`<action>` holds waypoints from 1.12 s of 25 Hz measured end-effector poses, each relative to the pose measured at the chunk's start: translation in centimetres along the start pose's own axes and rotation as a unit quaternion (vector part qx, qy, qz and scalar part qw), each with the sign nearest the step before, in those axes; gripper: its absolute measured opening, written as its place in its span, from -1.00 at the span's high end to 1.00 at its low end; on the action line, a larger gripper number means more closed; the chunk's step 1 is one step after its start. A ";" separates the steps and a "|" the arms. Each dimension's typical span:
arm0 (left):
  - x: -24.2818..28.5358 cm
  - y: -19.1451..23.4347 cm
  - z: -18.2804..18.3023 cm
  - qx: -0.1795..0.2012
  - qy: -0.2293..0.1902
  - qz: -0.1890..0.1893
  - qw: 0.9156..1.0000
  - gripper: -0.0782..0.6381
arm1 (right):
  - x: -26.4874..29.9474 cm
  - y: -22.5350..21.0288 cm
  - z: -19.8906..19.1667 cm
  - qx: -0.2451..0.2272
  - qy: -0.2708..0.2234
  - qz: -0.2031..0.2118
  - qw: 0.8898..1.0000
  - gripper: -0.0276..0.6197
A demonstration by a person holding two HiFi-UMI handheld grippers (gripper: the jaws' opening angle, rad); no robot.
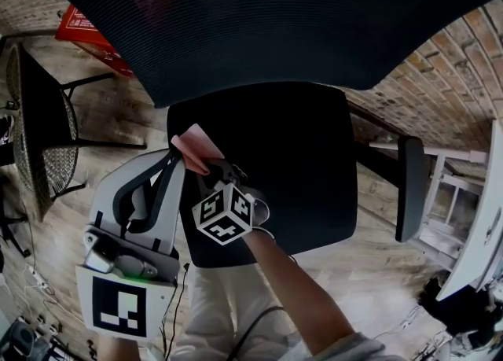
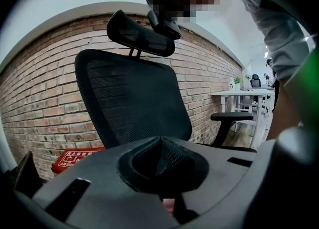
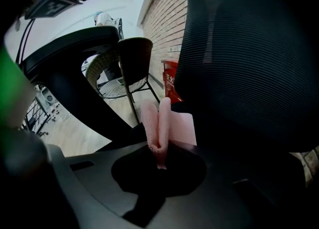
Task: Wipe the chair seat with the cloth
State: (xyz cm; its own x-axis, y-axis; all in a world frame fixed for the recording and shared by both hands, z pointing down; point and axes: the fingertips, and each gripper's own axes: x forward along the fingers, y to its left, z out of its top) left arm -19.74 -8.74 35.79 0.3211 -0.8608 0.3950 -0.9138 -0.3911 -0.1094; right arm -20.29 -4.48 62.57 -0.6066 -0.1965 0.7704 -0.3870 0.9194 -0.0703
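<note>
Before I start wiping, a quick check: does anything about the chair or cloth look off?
Nothing looks spilled or damaged. The only oddity: the pink cloth stands bunched in upright folds in the right gripper, not spread flat on the black office-chair seat.

We're looking at a red-brown brick wall (image 1: 440, 84), pale wood-plank floor (image 1: 130, 119), a woven wicker side chair (image 1: 35, 131), a white desk (image 2: 241, 93), and a flat red box (image 1: 82, 25) sitting by the wall.
</note>
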 end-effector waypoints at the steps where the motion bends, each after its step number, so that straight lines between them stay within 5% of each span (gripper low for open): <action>1: 0.1 -0.1 0.1 0.002 0.000 -0.001 1.000 0.73 | -0.1 -0.2 -0.3 0.004 0.000 -0.003 1.000 0.75; 17: 2.9 -4.3 0.5 0.013 0.009 -0.042 0.999 0.73 | -4.9 -7.7 -8.0 0.061 0.034 -0.092 0.993 0.75; 28: 5.2 -9.1 1.3 0.026 0.009 -0.083 0.996 0.73 | -12.0 -15.7 -15.9 0.123 0.061 -0.189 0.972 0.75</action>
State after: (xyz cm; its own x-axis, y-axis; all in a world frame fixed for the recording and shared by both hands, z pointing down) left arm -9.45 -10.13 37.67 0.4619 -0.7769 0.4279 -0.8344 -0.5442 -0.0873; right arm 4.11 -11.17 64.55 -0.3083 -0.4485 0.8390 -0.7297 0.6773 0.0939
